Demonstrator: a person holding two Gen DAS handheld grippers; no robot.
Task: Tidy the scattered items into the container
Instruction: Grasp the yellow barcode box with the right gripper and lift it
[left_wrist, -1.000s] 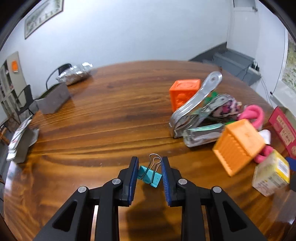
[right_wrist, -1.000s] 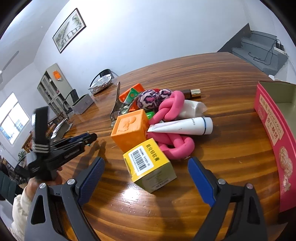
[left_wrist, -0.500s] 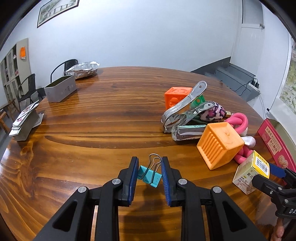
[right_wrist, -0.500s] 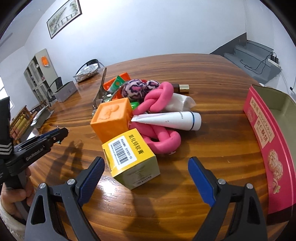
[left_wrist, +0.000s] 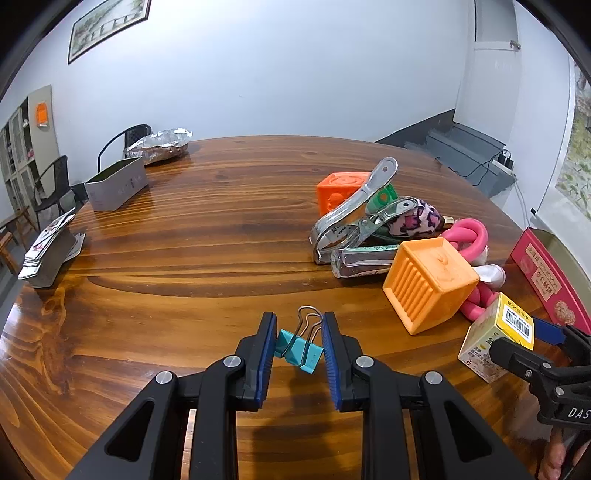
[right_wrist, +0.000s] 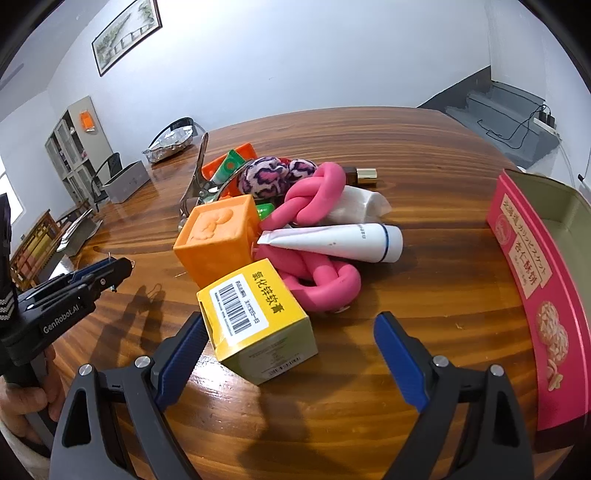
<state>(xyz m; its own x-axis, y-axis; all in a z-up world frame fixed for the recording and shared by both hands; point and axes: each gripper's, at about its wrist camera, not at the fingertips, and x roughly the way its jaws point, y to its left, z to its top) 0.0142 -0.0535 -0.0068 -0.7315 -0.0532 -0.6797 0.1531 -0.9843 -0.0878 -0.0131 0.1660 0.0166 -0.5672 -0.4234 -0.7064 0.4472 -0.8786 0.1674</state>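
My left gripper (left_wrist: 299, 341) is shut on a teal binder clip (left_wrist: 297, 349) and holds it above the wooden table. My right gripper (right_wrist: 291, 341) is open, its jaws on either side of a yellow box with a barcode (right_wrist: 256, 319), which stands on the table. Behind the box lie an orange cube (right_wrist: 218, 240), a pink knotted rope (right_wrist: 314, 236), a white tube (right_wrist: 340, 242) and a metal hole punch (left_wrist: 351, 216). The pink tin container (right_wrist: 532, 266) stands open at the right. The left gripper also shows in the right wrist view (right_wrist: 110, 267).
A grey box (left_wrist: 114, 186), a foil bundle (left_wrist: 160, 144) and a card holder (left_wrist: 48, 251) stand at the table's far left. A second orange cube (left_wrist: 338, 190) and a leopard-print pouch (left_wrist: 417, 221) sit in the pile. Chairs stand beyond the table.
The left gripper has carried the clip to the right, so the pile and the right gripper came into its view. The right gripper has moved closer to the yellow box.
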